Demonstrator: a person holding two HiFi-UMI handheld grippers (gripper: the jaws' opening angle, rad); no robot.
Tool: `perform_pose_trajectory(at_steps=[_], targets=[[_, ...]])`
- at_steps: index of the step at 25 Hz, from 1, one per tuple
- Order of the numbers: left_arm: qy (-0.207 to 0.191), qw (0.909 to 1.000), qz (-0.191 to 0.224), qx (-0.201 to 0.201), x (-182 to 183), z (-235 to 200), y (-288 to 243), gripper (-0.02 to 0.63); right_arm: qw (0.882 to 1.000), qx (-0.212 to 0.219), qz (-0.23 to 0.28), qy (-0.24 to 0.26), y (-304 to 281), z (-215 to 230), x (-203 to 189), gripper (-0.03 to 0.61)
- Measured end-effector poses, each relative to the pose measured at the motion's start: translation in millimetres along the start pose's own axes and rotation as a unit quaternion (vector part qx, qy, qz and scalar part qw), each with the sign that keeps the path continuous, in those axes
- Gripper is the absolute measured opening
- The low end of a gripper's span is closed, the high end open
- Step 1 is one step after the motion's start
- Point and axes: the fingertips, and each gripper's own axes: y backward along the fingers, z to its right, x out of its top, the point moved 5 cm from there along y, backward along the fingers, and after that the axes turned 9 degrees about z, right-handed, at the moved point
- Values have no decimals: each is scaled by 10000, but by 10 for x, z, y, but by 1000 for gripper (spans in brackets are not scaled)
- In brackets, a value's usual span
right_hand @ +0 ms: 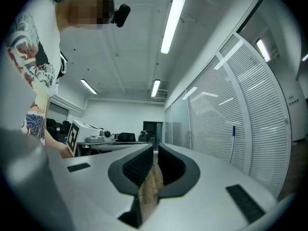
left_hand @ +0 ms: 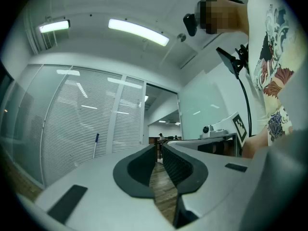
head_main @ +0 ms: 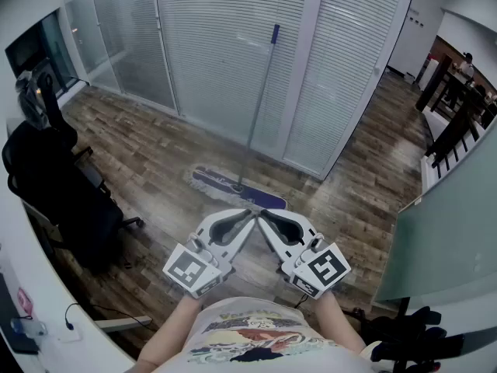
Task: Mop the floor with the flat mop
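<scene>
**A:** Report the state of both tools.

**B:** I see the left gripper (head_main: 242,222) and the right gripper (head_main: 269,222) held low in front of the person's body, with their tips almost meeting. Each has its jaws pressed together and nothing between them. Only floor shows through the slit.

**A:** Where is the flat mop (head_main: 237,189)?

**B:** Its head lies flat on the wooden floor (head_main: 155,154), far ahead and well apart from both grippers. Its handle (head_main: 260,92) leans up against the glass partition (head_main: 349,68), blue cap at the top. Neither gripper touches it.

**A:** What is the procedure for the pick-up?

**B:** I judge the step in hand to be the approach.
1. I spread both pairs of jaws before I reach the handle.
2. I take the handle at two heights, one gripper above the other, pads square across the shaft.
3. I close firmly, because a thin, smooth pole will probably twist in a loose grip.
4. I draw the handle off the glass before pushing, and keep the head flat on the floor.
5. I keep the first strokes away from the office chair (head_main: 54,193) at the left.
</scene>
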Motion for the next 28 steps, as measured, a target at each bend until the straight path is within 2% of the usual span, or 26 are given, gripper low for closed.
perform_pose_trajectory(at_steps=[5,9,12,17,20,28], targets=[[-54,10000,0,-34,27,-133,22,54,10000,-33,-22,23,-137,-1,-32,43],[13,9998,156,-100,31,-217,99,54,9999,-52,45,-94,-243,-56,-73,43],[-5,10000,-5,31,31,-315,160,54,9998,-64,152,-123,-323,-99,-79,43],[-325,9994,-90,29,57,-423,224,54,9998,-115,86,122,-464,-146,-106,43],[-557,9984,120,-53,127,-444,245,54,9998,-137,40,135,-535,-152,-120,44],[-614,9980,150,-7,115,-597,254,54,9999,-161,20,15,-701,-104,-192,43]])
